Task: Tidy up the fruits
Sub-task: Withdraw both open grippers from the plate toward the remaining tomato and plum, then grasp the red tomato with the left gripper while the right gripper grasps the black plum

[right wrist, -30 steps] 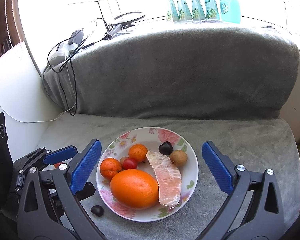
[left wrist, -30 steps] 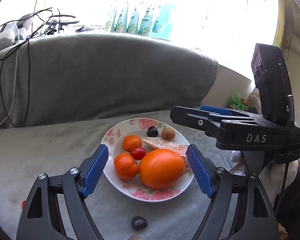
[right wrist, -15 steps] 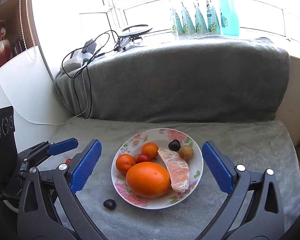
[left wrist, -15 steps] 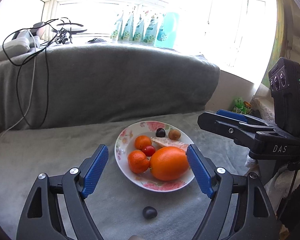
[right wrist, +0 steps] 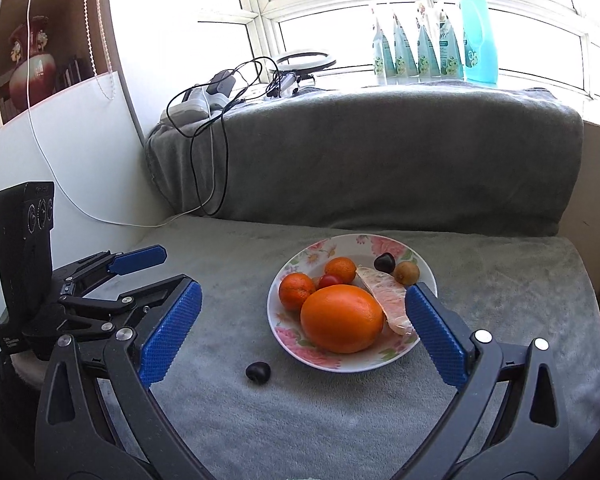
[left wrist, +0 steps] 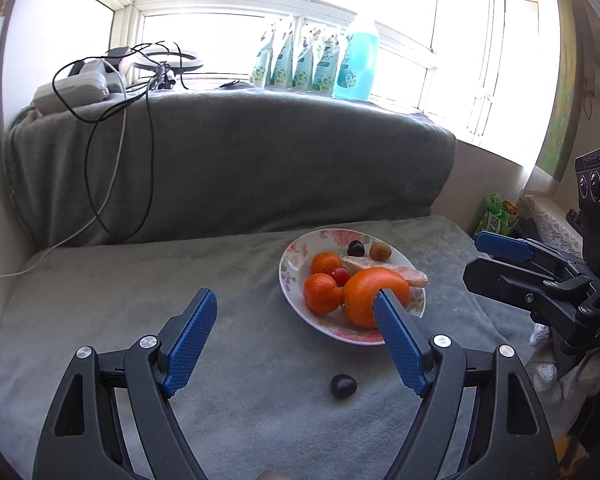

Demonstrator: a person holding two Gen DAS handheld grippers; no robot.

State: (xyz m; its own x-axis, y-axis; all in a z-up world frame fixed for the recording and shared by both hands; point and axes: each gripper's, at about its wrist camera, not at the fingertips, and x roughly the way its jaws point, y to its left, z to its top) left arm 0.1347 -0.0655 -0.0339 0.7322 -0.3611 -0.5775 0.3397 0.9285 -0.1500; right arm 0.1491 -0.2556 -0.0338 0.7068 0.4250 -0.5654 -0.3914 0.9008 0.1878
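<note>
A floral plate (right wrist: 384, 360) on the grey blanket holds a large orange (right wrist: 341, 318), two small oranges (right wrist: 296, 290), a cherry tomato (right wrist: 329, 280), a pomelo segment (right wrist: 388, 300), a dark plum (right wrist: 384, 262) and a brown kiwi (right wrist: 406, 272). The plate also shows in the left wrist view (left wrist: 328, 326). A second dark plum (right wrist: 257, 371) lies on the blanket in front of the plate and shows in the left wrist view (left wrist: 343, 385). My left gripper (left wrist: 296, 336) is open and empty, left of the plate. My right gripper (right wrist: 304, 332) is open and empty, above the plate's near side.
A grey-covered backrest (right wrist: 380, 160) rises behind the seat. Cables and a power strip (right wrist: 204, 104) lie on its left end. Several bottles (right wrist: 432, 48) stand on the windowsill. A white wall (right wrist: 60, 152) bounds the left side.
Both grippers have pulled back and risen, so the plate looks smaller and farther. The left gripper has shifted left of the plate. Both stay open and empty.
</note>
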